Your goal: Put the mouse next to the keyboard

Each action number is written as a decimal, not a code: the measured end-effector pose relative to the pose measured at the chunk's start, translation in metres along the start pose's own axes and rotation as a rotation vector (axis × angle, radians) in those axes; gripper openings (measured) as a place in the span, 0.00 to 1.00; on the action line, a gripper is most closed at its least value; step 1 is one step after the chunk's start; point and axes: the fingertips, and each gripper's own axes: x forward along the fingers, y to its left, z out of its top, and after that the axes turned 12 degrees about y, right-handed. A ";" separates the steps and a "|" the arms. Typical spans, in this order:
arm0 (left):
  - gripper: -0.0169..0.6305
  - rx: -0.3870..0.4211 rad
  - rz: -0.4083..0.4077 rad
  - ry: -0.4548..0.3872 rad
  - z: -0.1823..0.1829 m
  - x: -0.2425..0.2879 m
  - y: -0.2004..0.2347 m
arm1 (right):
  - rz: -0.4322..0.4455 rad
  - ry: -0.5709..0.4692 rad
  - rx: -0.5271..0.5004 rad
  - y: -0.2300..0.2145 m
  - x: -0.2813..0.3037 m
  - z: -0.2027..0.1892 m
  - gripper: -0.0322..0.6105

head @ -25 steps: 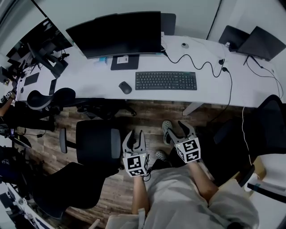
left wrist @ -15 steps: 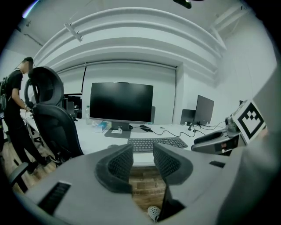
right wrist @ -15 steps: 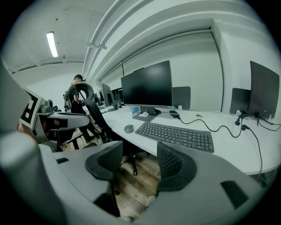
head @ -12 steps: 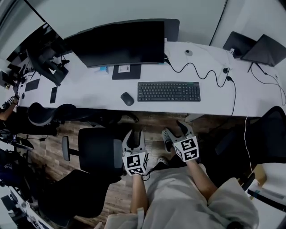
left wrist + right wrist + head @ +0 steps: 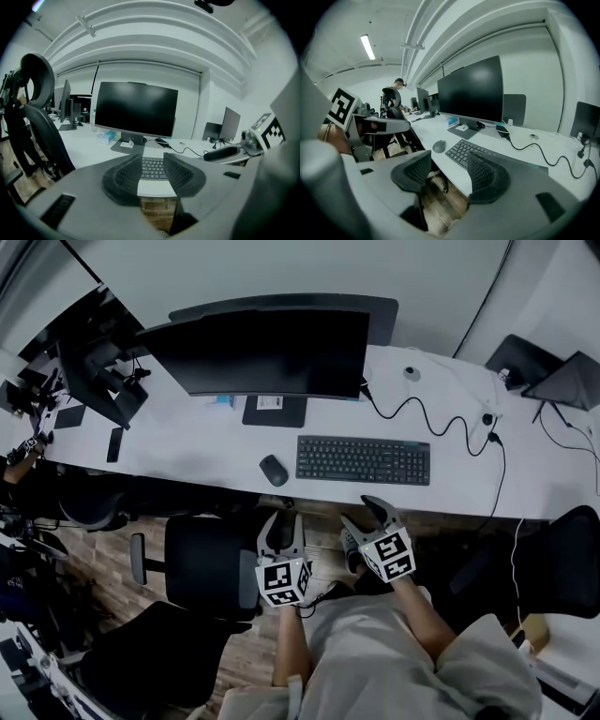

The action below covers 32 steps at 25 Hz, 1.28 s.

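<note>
Both grippers are nearing the desk vs a sec ago. Left gripper (image 5: 281, 519) & right gripper (image 5: 366, 517) are hanging jaws apart, empty. The small dark oval mouse (image 5: 274, 470) is lying on the long white desk (image 5: 187, 442), near the flat black keyboard (image 5: 364, 460), its left end; reach likely coming next.

The left gripper (image 5: 152, 163) has its jaws covering both ends of the keyboard (image 5: 153, 169); the head view's right edge cuts the laptop (image 5: 574, 381).
</note>
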 end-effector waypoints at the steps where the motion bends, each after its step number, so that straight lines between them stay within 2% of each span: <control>1: 0.26 -0.004 0.006 0.001 0.002 0.006 0.003 | 0.013 0.002 -0.009 -0.002 0.006 0.004 0.43; 5: 0.26 -0.024 0.044 0.017 0.006 0.026 0.015 | 0.048 0.009 -0.029 -0.011 0.022 0.017 0.43; 11: 0.26 -0.097 0.117 0.096 0.003 0.057 0.038 | 0.085 0.023 -0.046 -0.025 0.041 0.029 0.43; 18: 0.26 -0.116 0.168 0.130 0.002 0.094 0.050 | 0.122 0.048 -0.066 -0.038 0.056 0.032 0.44; 24: 0.27 -0.192 0.203 0.154 -0.009 0.121 0.059 | 0.197 -0.027 -0.069 -0.043 0.060 0.048 0.43; 30: 0.29 -0.196 0.259 0.179 -0.017 0.139 0.072 | 0.223 -0.022 -0.078 -0.050 0.068 0.048 0.39; 32: 0.30 -0.189 0.278 0.193 -0.020 0.144 0.078 | 0.245 -0.038 -0.074 -0.052 0.069 0.051 0.31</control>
